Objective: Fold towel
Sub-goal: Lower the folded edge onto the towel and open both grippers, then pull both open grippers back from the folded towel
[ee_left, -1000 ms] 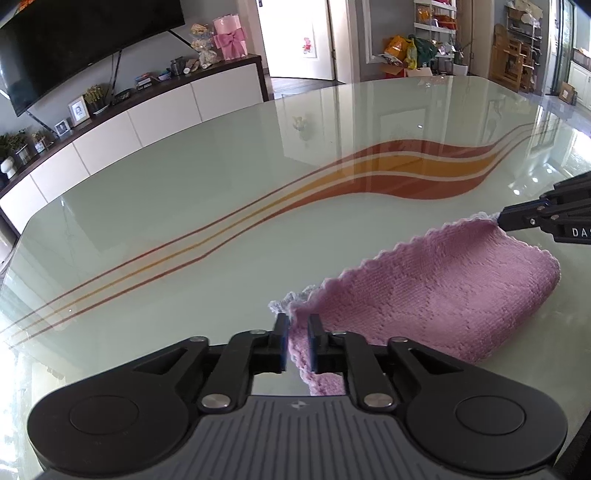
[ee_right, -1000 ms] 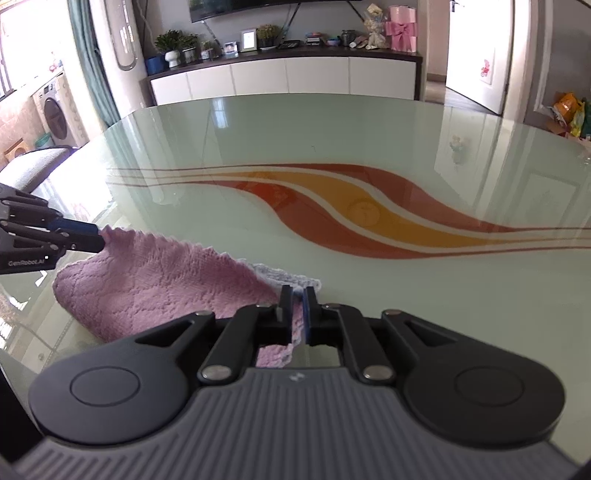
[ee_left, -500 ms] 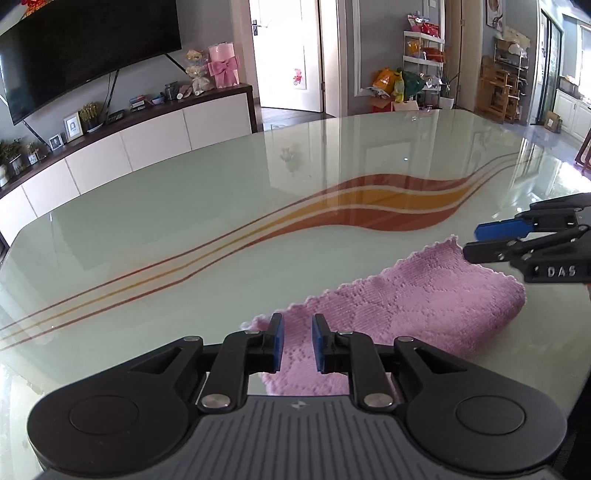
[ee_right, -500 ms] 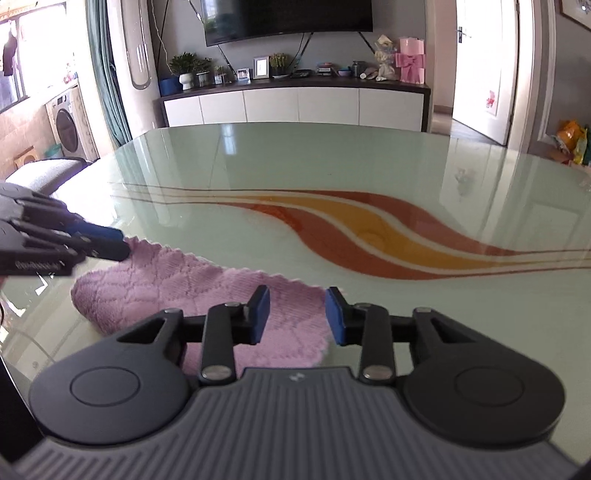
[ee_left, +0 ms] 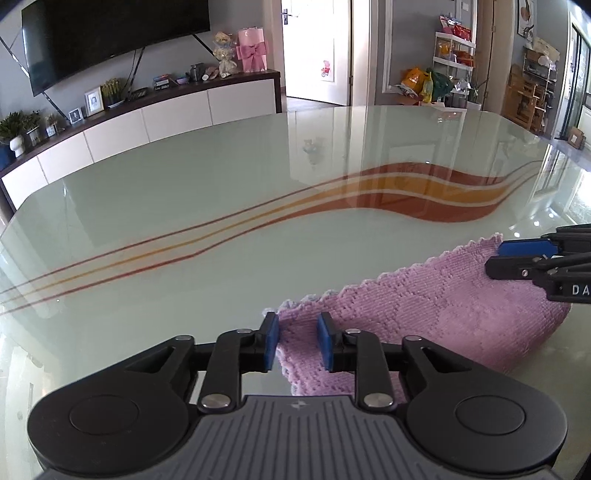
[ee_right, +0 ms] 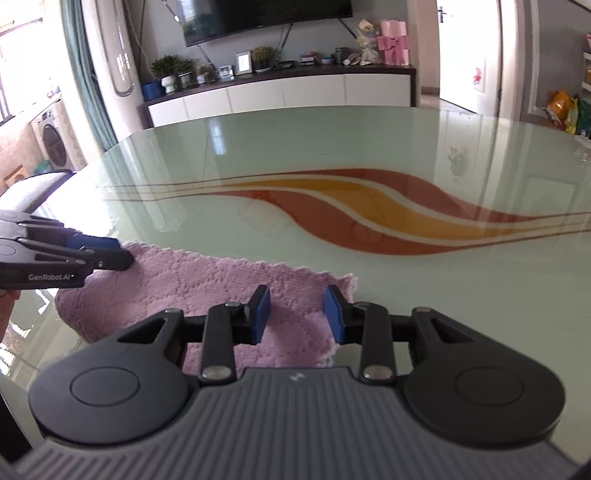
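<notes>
Two hand-held grippers are seen poised over a pink towel that lies folded on a pale green glass table marked with curving red and orange stripes. The towel is laid flat near the table's close edge, its scalloped hem turned toward the middle of the table and its rounded fold toward the near side. In the left wrist view, the left gripper is shown at one end of the towel, its jaws having just been opening; the blue pads are now parted, with the towel's corner lying loose on the glass between them and not pinched. In the right wrist view, the right gripper is shown at the other end, its jaws likewise spread apart above the cloth, and nothing is clamped between its pads. Each gripper is caught in the other's camera, reaching in from the side just beside the far hem of the towel. Behind the table, a long white sideboard is ranged along the wall beneath a dark television, with potted plants, framed photographs and a pink gift box set upon it. A sliver of a hand is glimpsed at the left edge of the right wrist view.
</notes>
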The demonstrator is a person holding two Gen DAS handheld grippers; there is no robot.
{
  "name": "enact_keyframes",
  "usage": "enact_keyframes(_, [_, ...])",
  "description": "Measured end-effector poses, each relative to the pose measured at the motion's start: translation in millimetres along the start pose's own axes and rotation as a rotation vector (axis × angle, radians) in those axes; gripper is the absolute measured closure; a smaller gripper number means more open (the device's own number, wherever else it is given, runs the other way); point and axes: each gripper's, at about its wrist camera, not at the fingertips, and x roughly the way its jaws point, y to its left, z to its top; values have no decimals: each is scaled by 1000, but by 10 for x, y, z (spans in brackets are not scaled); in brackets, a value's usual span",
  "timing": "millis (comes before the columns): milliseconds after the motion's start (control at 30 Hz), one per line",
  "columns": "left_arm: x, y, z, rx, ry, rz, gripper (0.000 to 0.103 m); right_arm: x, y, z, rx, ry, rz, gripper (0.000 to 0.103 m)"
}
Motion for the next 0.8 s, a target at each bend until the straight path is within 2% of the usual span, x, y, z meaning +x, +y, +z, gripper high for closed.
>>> enact_keyframes(100, [-14, 19, -4, -14, -4, 9, 65, -12, -9, -16, -1, -9, -47, 71])
enact_keyframes(200, [-119, -43, 23, -3, -42, 37, 70, -79, 38, -14, -23, -44, -38, 71])
enact_keyframes(333, [-234, -246, 109, 29, -97, -30, 70, -15, 201, 22, -62, -60, -13, 69])
enact_keyframes(400, [-217, -363, 130, 37, -91, -74, 70, 63, 255, 24, -80, -48, -12, 68])
enact_keyframes(467, [-161, -416, 111, 43, -71, -81, 70, 100, 276, -8, -101, -47, -43, 68])
enact_keyframes(600, [-159, -409, 31, 37, -51, -40, 70, -85, 241, -82, -116, -100, -89, 68])
enact_keyframes(667, [-318, -422, -19, 34, -76, -52, 70, -313, 294, -164, -137, -145, -63, 68])
enact_keyframes(800, [-602, -599, -170, 44, -124, -79, 68, -497, 531, -344, -194, -179, -19, 60])
